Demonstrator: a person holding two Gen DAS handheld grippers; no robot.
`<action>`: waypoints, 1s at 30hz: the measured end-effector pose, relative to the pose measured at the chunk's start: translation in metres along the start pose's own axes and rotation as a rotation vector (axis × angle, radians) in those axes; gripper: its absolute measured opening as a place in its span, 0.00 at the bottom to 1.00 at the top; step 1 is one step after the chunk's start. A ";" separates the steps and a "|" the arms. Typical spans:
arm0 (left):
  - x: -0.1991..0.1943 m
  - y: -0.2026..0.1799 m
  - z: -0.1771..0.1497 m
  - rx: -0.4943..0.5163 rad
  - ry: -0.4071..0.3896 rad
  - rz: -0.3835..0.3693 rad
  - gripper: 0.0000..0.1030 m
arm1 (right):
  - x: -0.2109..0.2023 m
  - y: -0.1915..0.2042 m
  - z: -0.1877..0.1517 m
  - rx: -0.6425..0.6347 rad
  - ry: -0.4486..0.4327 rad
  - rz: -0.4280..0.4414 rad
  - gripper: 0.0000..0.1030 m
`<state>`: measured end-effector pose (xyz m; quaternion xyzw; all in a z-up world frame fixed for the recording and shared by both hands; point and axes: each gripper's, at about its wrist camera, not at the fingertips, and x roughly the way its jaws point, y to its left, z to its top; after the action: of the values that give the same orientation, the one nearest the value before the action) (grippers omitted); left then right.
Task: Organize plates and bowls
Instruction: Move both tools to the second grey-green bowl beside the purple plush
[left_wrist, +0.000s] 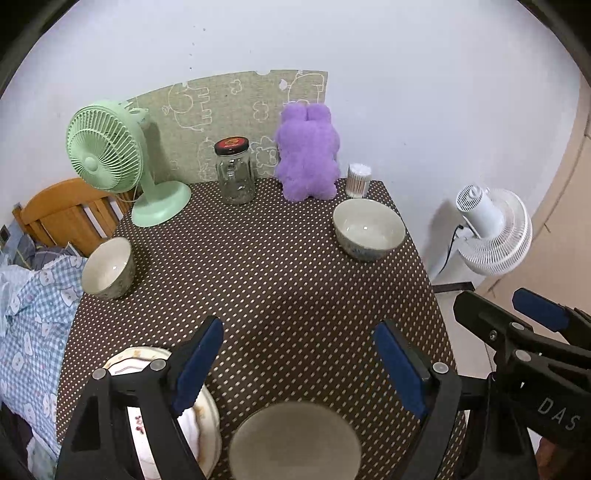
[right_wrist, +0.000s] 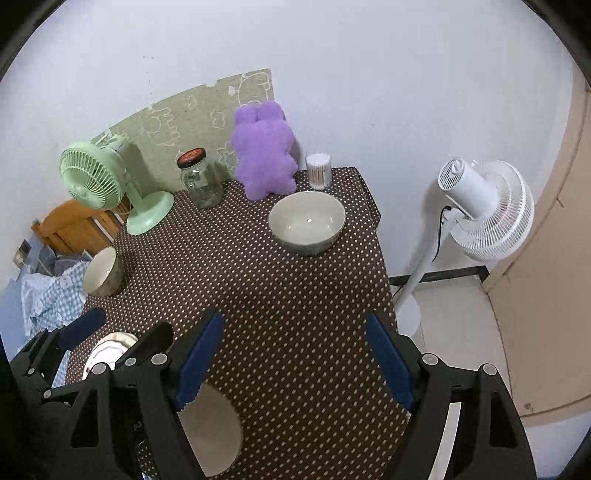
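A brown polka-dot table (left_wrist: 280, 280) holds the dishes. A wide bowl (left_wrist: 368, 229) sits at the far right; it also shows in the right wrist view (right_wrist: 307, 222). A smaller bowl (left_wrist: 107, 267) sits at the left edge, also in the right wrist view (right_wrist: 101, 272). A plain round plate (left_wrist: 295, 443) lies at the near edge below my open, empty left gripper (left_wrist: 301, 365). A patterned white plate (left_wrist: 192, 417) lies to its left, partly hidden by the finger. My right gripper (right_wrist: 295, 363) is open and empty over the table's near right part.
Along the back stand a green desk fan (left_wrist: 110, 158), a glass jar (left_wrist: 235, 171), a purple plush toy (left_wrist: 307, 151) and a cotton swab box (left_wrist: 358, 180). A white floor fan (right_wrist: 484, 206) stands right of the table. A wooden chair (left_wrist: 59, 214) and checked cloth (left_wrist: 29, 317) lie left.
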<state>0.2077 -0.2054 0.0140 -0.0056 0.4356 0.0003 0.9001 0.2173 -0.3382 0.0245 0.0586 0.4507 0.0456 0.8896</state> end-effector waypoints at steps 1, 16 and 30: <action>0.002 -0.004 0.003 -0.002 -0.002 0.004 0.82 | 0.003 -0.003 0.004 -0.004 -0.003 0.002 0.79; 0.078 -0.050 0.053 -0.048 0.005 0.055 0.76 | 0.072 -0.046 0.060 -0.067 -0.045 0.040 0.79; 0.148 -0.055 0.092 -0.062 0.029 0.104 0.71 | 0.152 -0.061 0.101 -0.050 -0.012 0.039 0.72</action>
<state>0.3725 -0.2596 -0.0447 -0.0107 0.4481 0.0605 0.8919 0.3903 -0.3844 -0.0461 0.0453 0.4429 0.0742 0.8923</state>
